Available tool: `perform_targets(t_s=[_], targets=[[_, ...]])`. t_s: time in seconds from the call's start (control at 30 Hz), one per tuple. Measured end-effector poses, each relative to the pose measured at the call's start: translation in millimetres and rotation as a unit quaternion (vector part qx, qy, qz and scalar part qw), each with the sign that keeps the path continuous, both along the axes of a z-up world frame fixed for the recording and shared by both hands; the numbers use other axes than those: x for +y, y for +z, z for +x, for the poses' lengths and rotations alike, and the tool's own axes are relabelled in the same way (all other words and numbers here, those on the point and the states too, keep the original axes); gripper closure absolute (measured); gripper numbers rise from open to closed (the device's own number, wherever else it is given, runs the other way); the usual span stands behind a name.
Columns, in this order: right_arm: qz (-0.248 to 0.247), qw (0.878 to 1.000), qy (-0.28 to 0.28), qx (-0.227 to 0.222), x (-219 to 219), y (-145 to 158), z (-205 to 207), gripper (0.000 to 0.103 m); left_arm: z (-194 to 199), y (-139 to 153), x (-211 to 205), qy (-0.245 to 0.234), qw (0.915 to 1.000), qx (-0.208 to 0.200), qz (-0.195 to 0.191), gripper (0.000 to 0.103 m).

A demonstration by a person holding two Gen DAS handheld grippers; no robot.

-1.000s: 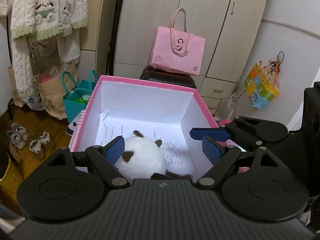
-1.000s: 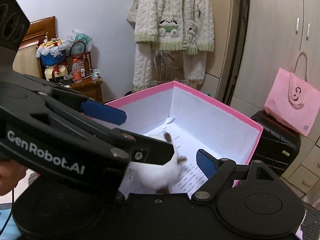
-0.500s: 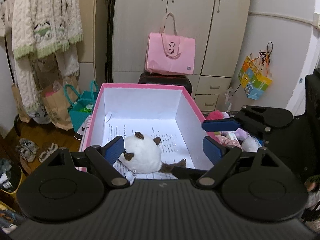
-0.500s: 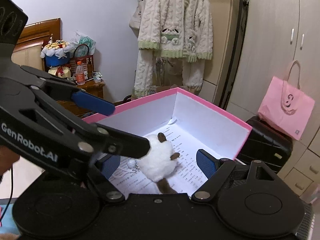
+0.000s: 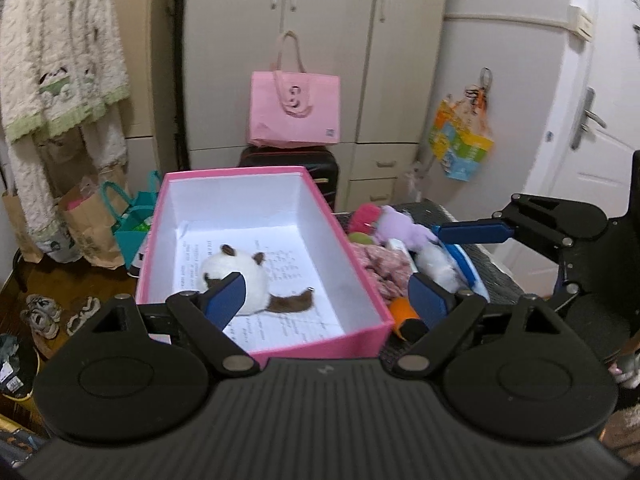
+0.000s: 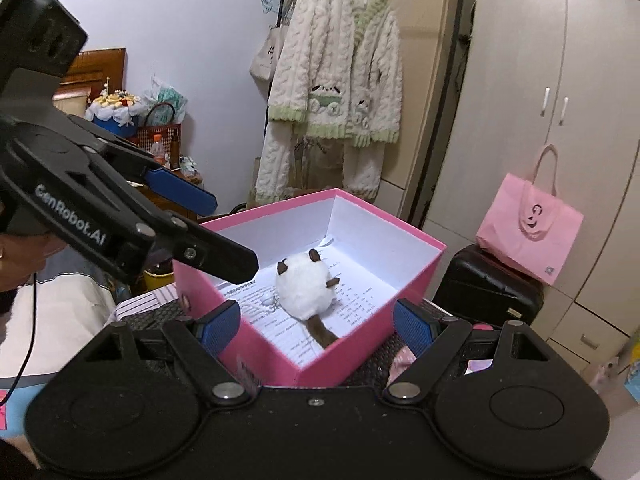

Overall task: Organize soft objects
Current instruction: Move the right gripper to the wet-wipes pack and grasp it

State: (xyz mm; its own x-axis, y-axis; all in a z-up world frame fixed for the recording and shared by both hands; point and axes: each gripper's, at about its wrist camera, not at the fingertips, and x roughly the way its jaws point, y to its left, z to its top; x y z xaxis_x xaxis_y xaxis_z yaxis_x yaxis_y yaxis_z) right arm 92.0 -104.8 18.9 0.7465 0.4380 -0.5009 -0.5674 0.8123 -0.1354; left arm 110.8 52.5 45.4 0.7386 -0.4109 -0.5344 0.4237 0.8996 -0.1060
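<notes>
Pink box: open-topped, white inside, a printed sheet lining its floor; stands on a dark woven surface.

White plush toy: round body, brown ears and brown tail; lies on the printed sheet inside the pink box, nearer the box's left wall in the left wrist view. Touched by neither gripper.

Pile of soft toys: just outside the box's right wall, on the dark woven surface; includes a purple plush, a bright pink one, a white one and mottled pink fabric. An orange item lies near the box's front right corner.

Left gripper: fingers spread wide, nothing between them; held over the box's near end.

Right gripper: fingers spread wide, nothing held; poised at the box's near corner.

Background: pink tote bag on a black suitcase, before a wardrobe; cream knitted cardigan on a hanger.
</notes>
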Motion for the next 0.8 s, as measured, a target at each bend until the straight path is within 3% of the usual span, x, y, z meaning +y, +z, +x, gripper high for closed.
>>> perform_targets(t_s=[0.23,0.47,0.8], targets=[[0.007,1.0,-0.025,0.001,-34.6,-1.1,-38.1,0.015,-30.4,0.9,-30.6,-0.053,0.9982,-0.017,0.023,0.011],[0.004,0.998,-0.059,0.019,-67.4,-22.0,-61.1,0.014,-37.7,-12.6,-70.1,-0.105,0.9938,-0.014,0.035,0.008],[0.031,0.99,-0.131,0.051,-125.0,-69.0,-55.3,0.013,-26.0,-31.9,-134.0,-0.15,0.9871,-0.041,0.039,0.007]])
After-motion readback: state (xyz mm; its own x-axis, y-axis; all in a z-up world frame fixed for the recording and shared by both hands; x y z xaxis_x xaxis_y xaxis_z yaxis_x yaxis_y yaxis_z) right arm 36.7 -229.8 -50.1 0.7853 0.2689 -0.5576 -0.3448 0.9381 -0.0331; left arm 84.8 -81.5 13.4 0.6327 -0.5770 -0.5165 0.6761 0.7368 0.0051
